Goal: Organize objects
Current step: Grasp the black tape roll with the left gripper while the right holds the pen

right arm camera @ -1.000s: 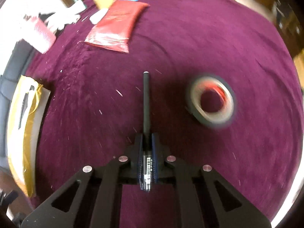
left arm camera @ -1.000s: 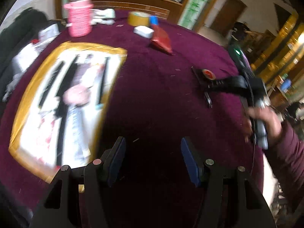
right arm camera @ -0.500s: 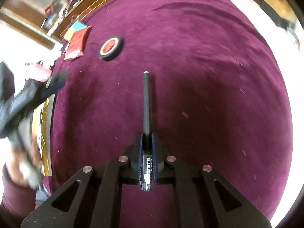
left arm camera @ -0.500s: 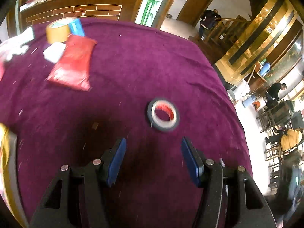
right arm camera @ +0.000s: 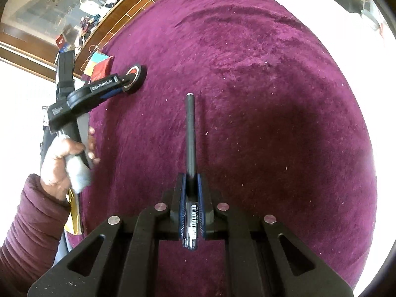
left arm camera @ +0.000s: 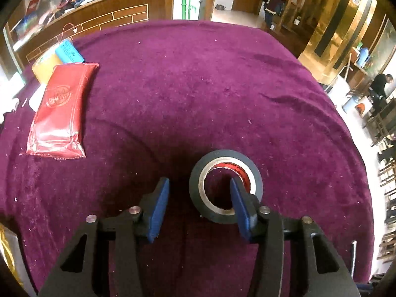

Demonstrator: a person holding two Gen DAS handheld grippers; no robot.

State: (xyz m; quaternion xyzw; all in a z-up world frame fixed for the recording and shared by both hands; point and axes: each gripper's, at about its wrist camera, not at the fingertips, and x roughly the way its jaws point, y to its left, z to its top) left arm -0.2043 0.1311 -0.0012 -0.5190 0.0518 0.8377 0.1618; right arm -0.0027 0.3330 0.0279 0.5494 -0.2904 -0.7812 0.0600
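A black tape roll [left arm camera: 224, 154] with a red-and-white core lies flat on the purple tablecloth [left arm camera: 198, 86]. My left gripper [left arm camera: 199, 182] straddles its left wall: the right finger sits inside the hole and the left finger stands outside, a gap away. The jaws are closing and the pads do not press on the roll. In the right wrist view the same left gripper [right arm camera: 128, 80] reaches the tape roll [right arm camera: 139, 74] at the far left. My right gripper [right arm camera: 191, 180] is shut on a black pen [right arm camera: 190, 133], which sticks out forward above the cloth.
A red pouch [left arm camera: 61, 109] lies at the far left, with a yellow tape roll [left arm camera: 43, 65], a blue box [left arm camera: 68, 52] and a white block [left arm camera: 37, 96] behind it. A wooden counter [left arm camera: 99, 19] stands past the table. A person's hand [right arm camera: 64, 158] holds the left gripper's handle.
The left gripper swept right from the yellow envelope, came down over the tape roll and narrowed its jaws. The right gripper swung right, away from the roll, with the pen held.
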